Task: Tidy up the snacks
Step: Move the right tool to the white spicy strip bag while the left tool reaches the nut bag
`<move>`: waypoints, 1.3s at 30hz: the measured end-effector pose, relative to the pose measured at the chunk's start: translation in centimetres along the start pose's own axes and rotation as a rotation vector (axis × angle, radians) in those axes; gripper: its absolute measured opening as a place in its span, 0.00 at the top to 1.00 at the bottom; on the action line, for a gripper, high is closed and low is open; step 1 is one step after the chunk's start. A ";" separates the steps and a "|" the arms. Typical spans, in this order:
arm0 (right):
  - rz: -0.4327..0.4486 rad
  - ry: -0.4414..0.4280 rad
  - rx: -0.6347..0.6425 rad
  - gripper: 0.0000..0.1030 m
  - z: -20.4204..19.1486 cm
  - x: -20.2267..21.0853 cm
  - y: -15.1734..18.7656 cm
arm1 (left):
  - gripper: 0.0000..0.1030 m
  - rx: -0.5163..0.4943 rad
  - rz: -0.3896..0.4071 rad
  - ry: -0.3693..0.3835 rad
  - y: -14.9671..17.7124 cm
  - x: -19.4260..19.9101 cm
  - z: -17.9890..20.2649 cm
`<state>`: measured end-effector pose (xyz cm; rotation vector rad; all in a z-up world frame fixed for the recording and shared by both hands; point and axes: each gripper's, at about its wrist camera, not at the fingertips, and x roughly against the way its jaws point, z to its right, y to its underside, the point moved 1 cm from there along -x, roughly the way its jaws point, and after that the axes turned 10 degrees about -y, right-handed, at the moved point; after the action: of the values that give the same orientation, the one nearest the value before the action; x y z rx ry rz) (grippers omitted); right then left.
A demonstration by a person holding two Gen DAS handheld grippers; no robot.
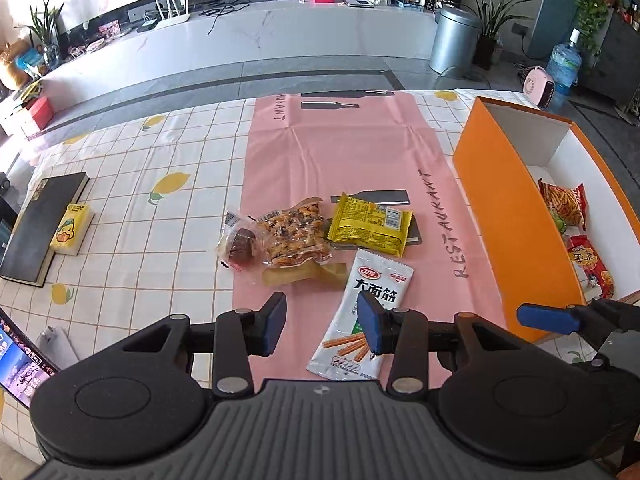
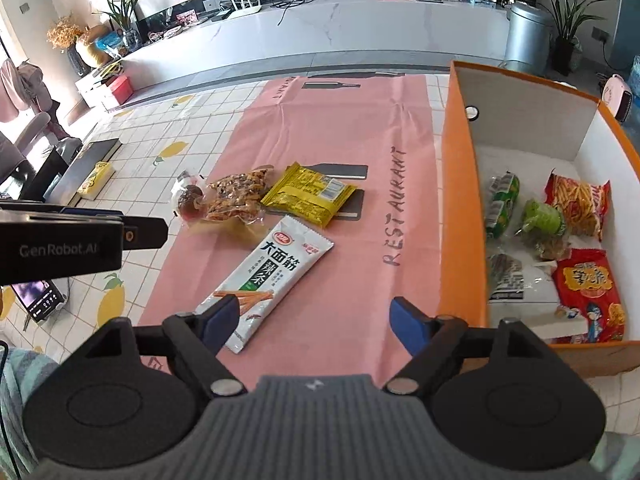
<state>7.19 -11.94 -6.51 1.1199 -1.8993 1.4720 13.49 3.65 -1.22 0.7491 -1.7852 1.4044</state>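
Tabletop (image 1: 132,208) half sorted – your tools, left (image 1: 324,322) and right (image 2: 316,326), gape empty; next, pinch white packet (image 2: 268,276), drop into orange box (image 2: 460,216).

Black book (image 1: 42,226), yellow tissue pack (image 1: 72,229) on top; metal bin (image 1: 454,38)

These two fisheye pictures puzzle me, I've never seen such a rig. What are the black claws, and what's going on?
Each picture comes from a camera on a hand-held two-finger gripper, looking along its fingers. The left gripper and right gripper are both open, holding nothing. On the pink placemat lie a white long snack packet, a yellow foil packet and clear-wrapped snacks. The orange cardboard box already holds several snacks.
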 end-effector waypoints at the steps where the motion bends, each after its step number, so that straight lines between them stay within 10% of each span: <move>1: -0.007 0.003 0.000 0.23 -0.3 -0.6 -0.1 | 0.53 0.004 -0.005 0.001 0.0 -0.4 -0.3; 22: -0.148 0.080 -0.187 0.13 -1.7 -11.8 -1.7 | 0.53 0.156 -0.127 0.065 -0.1 -9.2 -6.9; 29: -0.129 0.166 -0.060 0.10 -3.9 -13.8 -2.0 | 0.53 0.178 -0.131 0.085 0.6 -10.9 -8.0; 39: -0.110 0.174 0.001 0.36 -1.5 -12.1 -2.3 | 0.47 0.286 -0.140 0.257 0.6 -11.8 -7.6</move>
<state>15.58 -7.00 -14.20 1.0434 -1.6919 1.4600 21.13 11.27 -10.27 0.7831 -1.3274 1.5996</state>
